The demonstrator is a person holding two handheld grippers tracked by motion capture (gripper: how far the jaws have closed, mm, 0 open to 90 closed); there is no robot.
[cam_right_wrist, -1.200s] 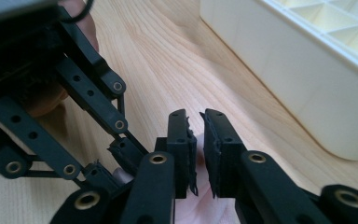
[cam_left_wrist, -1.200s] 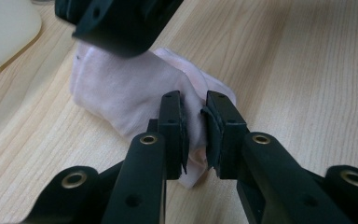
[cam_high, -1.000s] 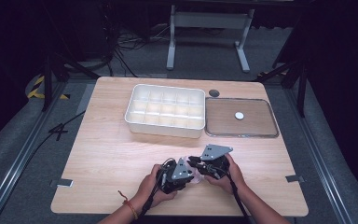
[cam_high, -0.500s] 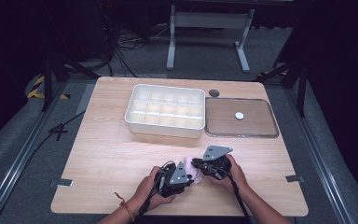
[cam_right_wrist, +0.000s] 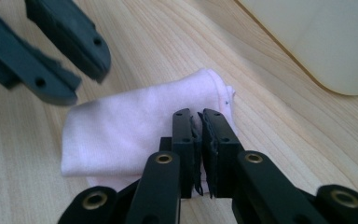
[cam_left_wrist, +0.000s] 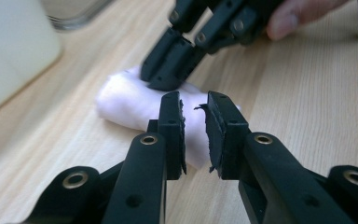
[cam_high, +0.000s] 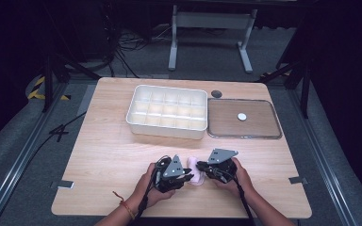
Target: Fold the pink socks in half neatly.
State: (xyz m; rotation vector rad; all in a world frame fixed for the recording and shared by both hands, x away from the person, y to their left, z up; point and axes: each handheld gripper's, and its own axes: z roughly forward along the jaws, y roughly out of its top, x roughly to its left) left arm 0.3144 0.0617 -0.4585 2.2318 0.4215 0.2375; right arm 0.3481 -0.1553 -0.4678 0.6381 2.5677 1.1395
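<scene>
A: Status on the pink cloth (cam_high: 196, 171)? Using the white divided bin (cam_high: 167, 112) as reference.

B: Cloth lies flat on the table (cam_high: 103, 155), folded into a small bundle, well on the person's side of the bin and a bit toward its tray end. Both grippers sit at it, 1 on each side.

A: Jaws?

B: Left gripper (cam_left_wrist: 195, 123): narrow gap, nothing between the pads, tips just over the near edge of the cloth. Right gripper (cam_right_wrist: 196, 135): jaws all but closed. The right gripper view shows them over the cloth's edge, but I can't tell if any fabric is pinched between them. In the left gripper view its tips press down on top of the bundle.

A: Why that setup?

B: My read: right one pins or nips 1 end so the bundle doesn't slide on the wood, left one lines up on the opposite edge for a grab. Looks like a 2-handed fold or roll, or a lift toward a bin compartment.

A: Anything else nearby?

B: Shallow tray (cam_high: 269, 133) touching or just beside the bin's right end, 1 small white disc (cam_high: 242, 116) in it. Bin compartments look empty from the high view. Nothing near the cloth to snag.

A: Risk?

B: Soft fabric, narrow left gap. It may push the edge away instead of catching it.
</scene>
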